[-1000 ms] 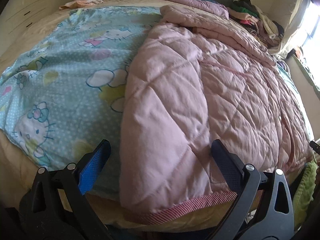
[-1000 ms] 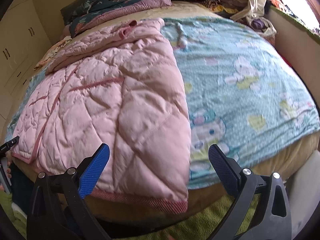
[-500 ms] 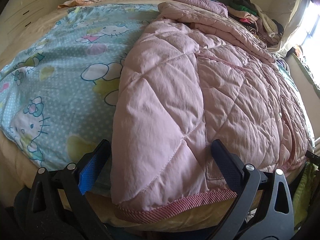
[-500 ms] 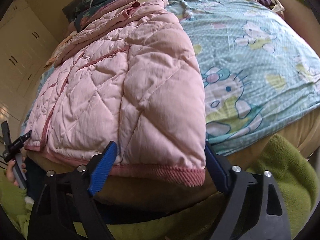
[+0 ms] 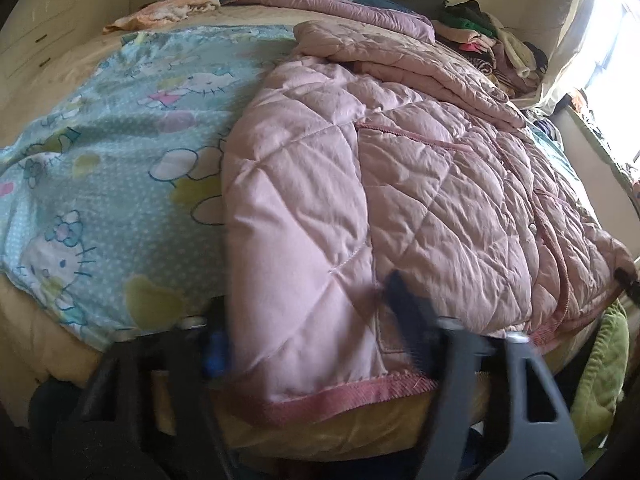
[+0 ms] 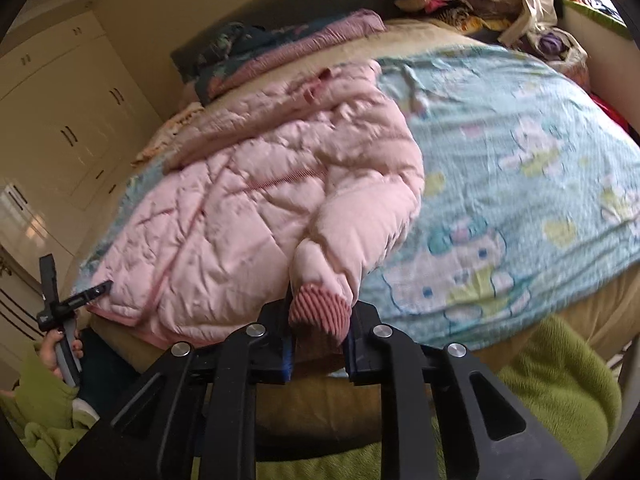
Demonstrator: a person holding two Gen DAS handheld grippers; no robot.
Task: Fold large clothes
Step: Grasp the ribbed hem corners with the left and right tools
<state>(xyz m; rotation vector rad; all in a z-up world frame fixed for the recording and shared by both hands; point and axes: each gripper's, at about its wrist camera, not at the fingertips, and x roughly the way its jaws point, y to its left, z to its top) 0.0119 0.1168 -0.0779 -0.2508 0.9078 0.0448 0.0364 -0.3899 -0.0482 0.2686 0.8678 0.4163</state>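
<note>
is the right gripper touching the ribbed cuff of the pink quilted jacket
Touching. The right wrist view shows the right gripper closed on the ribbed dark-pink cuff of the pink quilted jacket, bunching it between both pads.

Both wrist views, bed-foot, close, jacket (image 5: 400,200) shared

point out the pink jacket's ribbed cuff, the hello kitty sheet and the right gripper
ribbed cuff (image 6: 320,312): right wrist view, on its ribbed end.
hello kitty sheet (image 6: 520,184): right wrist view, bare printed area.
right gripper (image 6: 320,344): right wrist view, midway between fingertips.
</note>
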